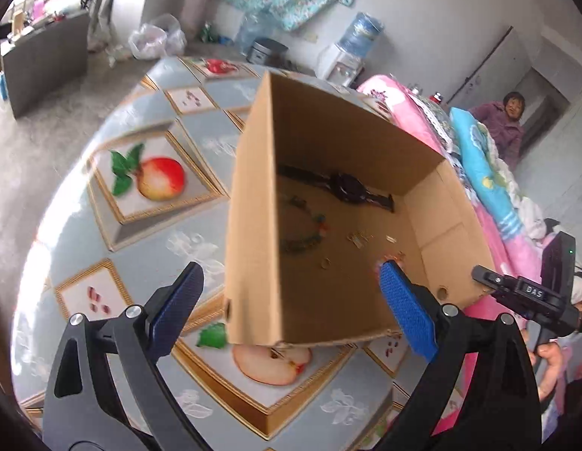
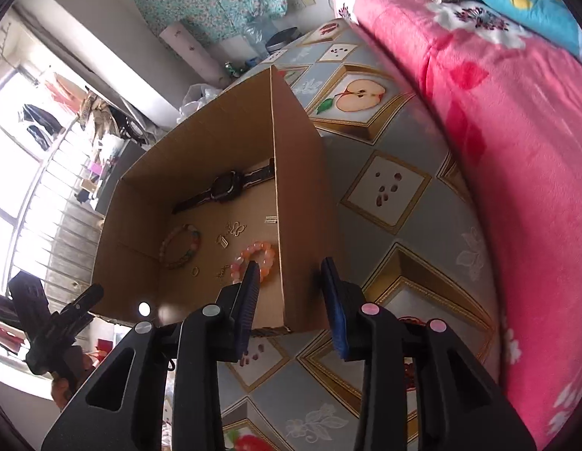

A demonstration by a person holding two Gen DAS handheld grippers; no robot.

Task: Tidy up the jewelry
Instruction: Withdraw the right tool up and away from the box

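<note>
Fruit-patterned tablecloth (image 1: 103,233) bearing cardboard box (image 1: 249,233) at frame centre, jewelry inside: watch (image 2: 227,186), orange bracelet (image 2: 259,255); left gripper (image 1: 291,293) spread wide, empty; right gripper (image 2: 291,282) part-open astride box wall, pads clear

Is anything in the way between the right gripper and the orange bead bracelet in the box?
Yes, partly. The right gripper straddles the cardboard box's right wall: one finger is inside, just in front of the orange bead bracelet, the other outside. That wall sits between the jaws. Nothing else covers the bracelet.
</note>
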